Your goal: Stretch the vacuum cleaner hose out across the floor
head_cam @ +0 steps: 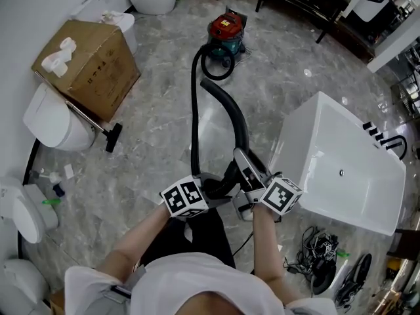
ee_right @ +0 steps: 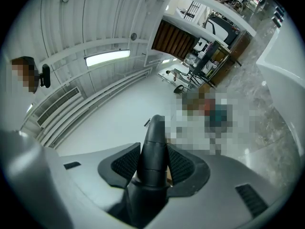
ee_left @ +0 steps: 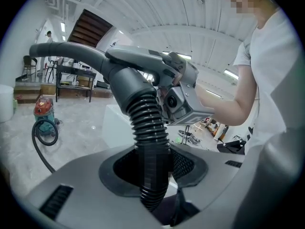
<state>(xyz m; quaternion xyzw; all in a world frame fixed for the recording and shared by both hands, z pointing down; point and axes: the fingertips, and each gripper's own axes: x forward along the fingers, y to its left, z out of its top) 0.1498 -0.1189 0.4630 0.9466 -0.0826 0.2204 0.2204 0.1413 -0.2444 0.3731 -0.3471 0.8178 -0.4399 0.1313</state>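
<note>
Claws first: the left claw (ee_left: 153, 167) is clamped on the ribbed vacuum hose (ee_left: 145, 123) just below its grey handle (ee_left: 143, 63), and the right claw (ee_right: 153, 170) is closed on that handle's smooth black tube (ee_right: 153, 149) — both close together before the person. Beyond them the hose runs across the marble floor (head_cam: 157, 130), past a white bathtub (head_cam: 341, 169), to a loop beside the red vacuum cleaner (head_cam: 226, 30).

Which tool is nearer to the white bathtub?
Right. The right tool sits just beside the bathtub, at its near corner; the left tool is on the right tool's other side, farther away. Both are shut on the hose.
</note>
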